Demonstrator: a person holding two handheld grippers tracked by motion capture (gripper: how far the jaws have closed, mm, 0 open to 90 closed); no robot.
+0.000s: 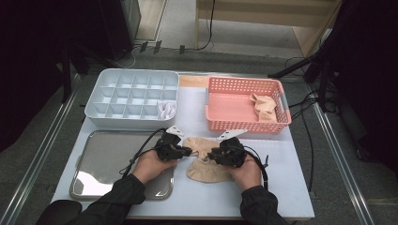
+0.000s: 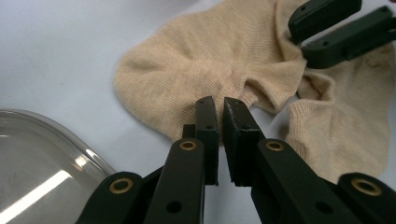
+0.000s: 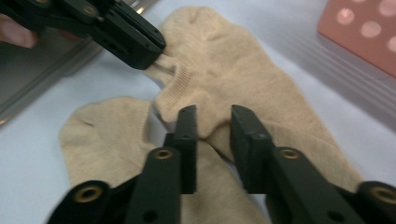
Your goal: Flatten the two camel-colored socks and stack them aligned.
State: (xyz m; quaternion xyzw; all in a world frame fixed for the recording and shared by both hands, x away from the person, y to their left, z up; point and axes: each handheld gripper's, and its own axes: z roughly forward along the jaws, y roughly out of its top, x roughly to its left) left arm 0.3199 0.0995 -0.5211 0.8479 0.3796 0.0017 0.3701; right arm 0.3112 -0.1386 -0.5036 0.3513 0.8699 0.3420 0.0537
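lying at lower left of the high view, a metal tray [image 1: 101, 159] is seen on the desk [image 1: 286, 187], with a white divided box [image 1: 133, 96] above it holding a white bundle [image 1: 166, 110] in its lower right cell. just right of the tray, the left tool [image 1: 187, 151] is held at the edge of a beige sock [image 1: 206, 168]; in the left gripper view its jaws are nearly closed, and a fold of the sock's cuff appears to be pinched at their tips, which is confirmed in the right gripper view. further right, the right tool [image 1: 211, 155] is set over the middle of the sock, its jaws narrowly parted with a ridge of fabric between them; whether it is truly gripped cannot be told. at upper right a pink basket [image 1: 246, 124] is seen with another beige sock [image 1: 264, 107] inside.

the step in hand is judged to be folding or straightening. next, a firm hold by both tools would be needed before the fabric is lifted and laid over.
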